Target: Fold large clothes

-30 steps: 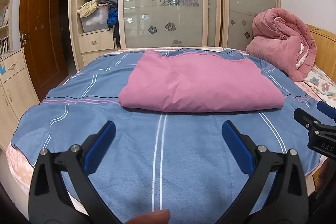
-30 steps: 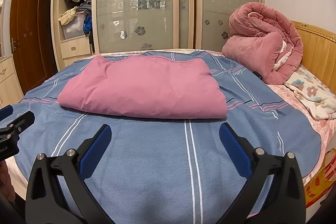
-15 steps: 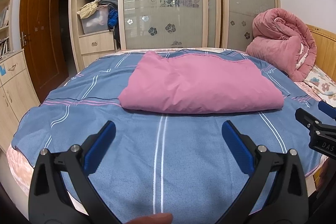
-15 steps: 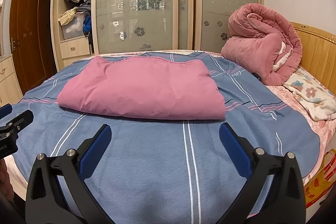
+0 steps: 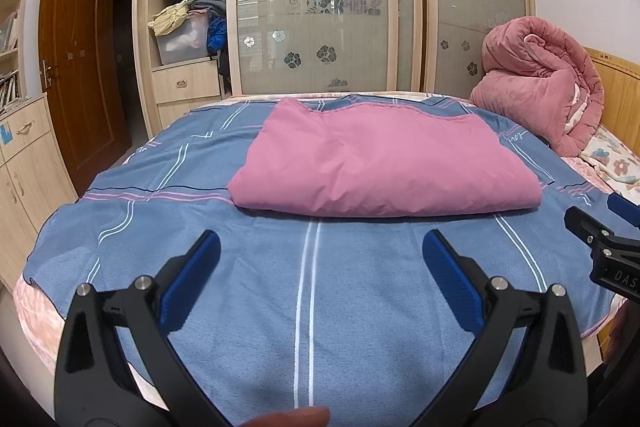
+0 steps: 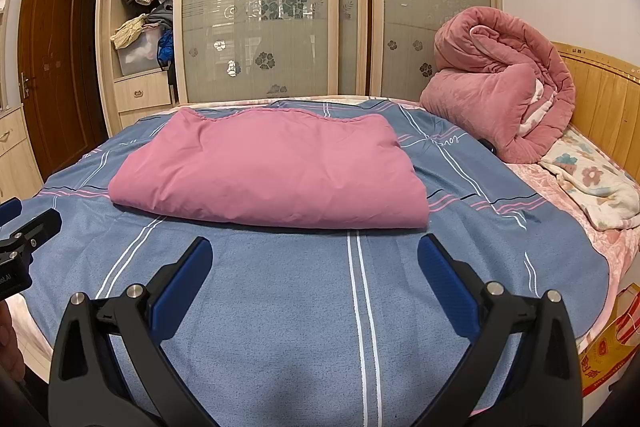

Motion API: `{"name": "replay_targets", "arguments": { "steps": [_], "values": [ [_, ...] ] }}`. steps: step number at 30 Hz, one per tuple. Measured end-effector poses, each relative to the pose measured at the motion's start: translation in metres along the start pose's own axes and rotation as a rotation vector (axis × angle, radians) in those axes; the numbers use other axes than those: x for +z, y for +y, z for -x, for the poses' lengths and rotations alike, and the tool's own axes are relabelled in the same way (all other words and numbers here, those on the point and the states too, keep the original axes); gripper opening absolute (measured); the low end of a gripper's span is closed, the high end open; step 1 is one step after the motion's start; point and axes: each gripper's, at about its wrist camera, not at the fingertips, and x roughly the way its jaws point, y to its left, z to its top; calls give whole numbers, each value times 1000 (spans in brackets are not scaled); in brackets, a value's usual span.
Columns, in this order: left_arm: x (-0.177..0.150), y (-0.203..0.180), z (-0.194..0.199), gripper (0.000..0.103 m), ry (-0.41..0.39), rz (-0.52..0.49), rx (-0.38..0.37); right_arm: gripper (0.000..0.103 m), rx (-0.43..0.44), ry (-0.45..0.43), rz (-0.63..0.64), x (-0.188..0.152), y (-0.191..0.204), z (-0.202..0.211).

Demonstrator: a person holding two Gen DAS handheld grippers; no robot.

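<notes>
**Both tongs hanging wide open before the folded pink cover**

The left tongs (image 5: 320, 247) and right tongs (image 6: 315, 247) are gaping wide, gripping nothing, hovering side by side above the blue striped bedsheet (image 5: 240, 287). Just beyond them, the pink duvet cover (image 6: 272, 171), seemingly folded into a thick rectangle, is lying mid-bed. A rolled pink quilt (image 6: 500, 83) is sitting near the wooden headboard (image 6: 604, 107).
</notes>
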Motion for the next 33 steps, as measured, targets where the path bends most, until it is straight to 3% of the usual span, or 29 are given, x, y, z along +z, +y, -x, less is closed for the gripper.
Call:
{"name": "replay_targets", "arguments": {
  "steps": [33],
  "values": [
    [0, -1, 1, 101, 0, -5, -5, 102, -4, -1, -3, 0, -4, -1]
  ]
}}
